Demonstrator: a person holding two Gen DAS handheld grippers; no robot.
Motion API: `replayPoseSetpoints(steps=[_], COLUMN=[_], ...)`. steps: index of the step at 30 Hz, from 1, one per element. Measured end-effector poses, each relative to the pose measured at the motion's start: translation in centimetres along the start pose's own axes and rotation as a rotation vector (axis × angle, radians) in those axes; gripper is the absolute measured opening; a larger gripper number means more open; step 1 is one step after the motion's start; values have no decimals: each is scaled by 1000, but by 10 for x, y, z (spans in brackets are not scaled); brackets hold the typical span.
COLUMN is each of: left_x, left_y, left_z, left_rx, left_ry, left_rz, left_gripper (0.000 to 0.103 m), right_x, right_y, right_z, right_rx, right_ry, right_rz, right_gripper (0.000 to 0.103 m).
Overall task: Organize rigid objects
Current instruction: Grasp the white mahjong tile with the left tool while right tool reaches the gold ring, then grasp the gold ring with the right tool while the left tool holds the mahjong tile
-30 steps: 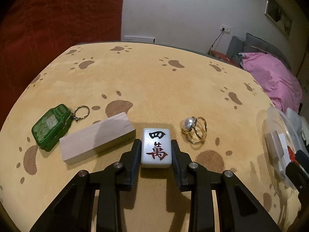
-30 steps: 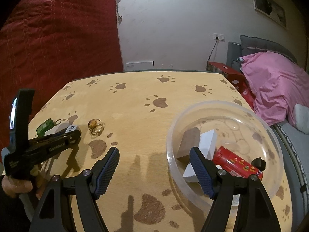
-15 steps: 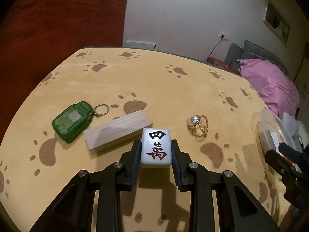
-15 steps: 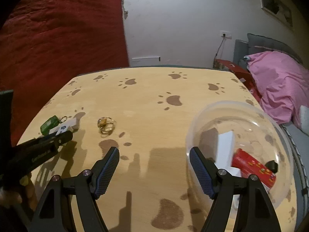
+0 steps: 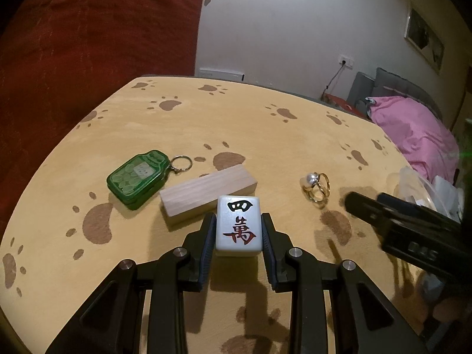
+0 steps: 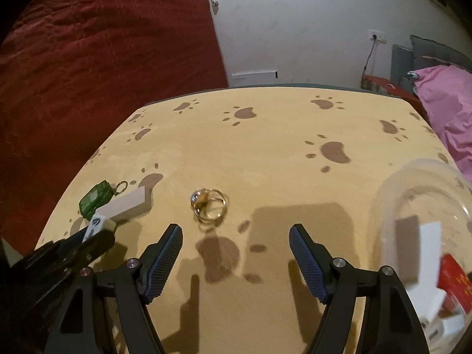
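The left tongs (image 5: 238, 231) are clamped on a white mahjong tile (image 5: 239, 225), one finger pressed to each side of it, its face with black and red characters turned up toward the camera. The tile sits between the fingertips above the near part of the surface (image 5: 206, 124) (whether it touches the surface cannot be told). Just beyond it lies a pale wooden block (image 5: 208, 190), long side slanting from near-left to far-right. Left of the block, close by it, is a green keychain case (image 5: 137, 178) with its metal ring pointing toward the far edge. To the right of the block, well apart from it, lies a gold ring with a pearl (image 5: 315, 187).

The right tongs (image 6: 236, 253) stand wide apart with nothing between the fingers, over the near middle of the surface. Just beyond their left fingertip (image 6: 169, 244) lies the gold ring (blurred in this view). Farther left, toward the left edge, are the wooden block and the green case, with the left tongs and the tile in front of them.

At the right edge of the surface sits a clear plastic bowl (image 6: 383, 194). Inside it are a brown block (image 6: 408, 230), a white piece (image 6: 429, 242) and a red item (image 6: 455, 280), all blurred.

Beyond the far edge are a white wall (image 6: 295, 23), a red curtain (image 6: 103, 59) and pink bedding (image 5: 419, 129).
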State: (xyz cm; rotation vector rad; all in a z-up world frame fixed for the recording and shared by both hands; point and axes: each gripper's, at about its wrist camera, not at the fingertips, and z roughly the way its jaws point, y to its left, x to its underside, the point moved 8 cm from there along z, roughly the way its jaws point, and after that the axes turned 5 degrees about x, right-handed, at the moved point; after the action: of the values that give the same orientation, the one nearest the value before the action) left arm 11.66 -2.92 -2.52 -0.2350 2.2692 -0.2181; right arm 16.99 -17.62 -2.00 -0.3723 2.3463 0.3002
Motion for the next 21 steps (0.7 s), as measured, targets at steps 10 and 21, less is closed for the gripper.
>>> replayPoseSetpoints(steps=[10, 21], left_x=[2, 5], left_y=[6, 7], left_z=[-1, 2], left_rx=[3, 8], left_ry=[1, 10], left_rz=[-25, -28], left_gripper=[31, 31], right_x=[-6, -12], right_y=[16, 22], right_z=[33, 43], right_rx=[-11, 6], right_ry=[38, 40], right_rz=[-48, -85], right_gripper=[65, 53])
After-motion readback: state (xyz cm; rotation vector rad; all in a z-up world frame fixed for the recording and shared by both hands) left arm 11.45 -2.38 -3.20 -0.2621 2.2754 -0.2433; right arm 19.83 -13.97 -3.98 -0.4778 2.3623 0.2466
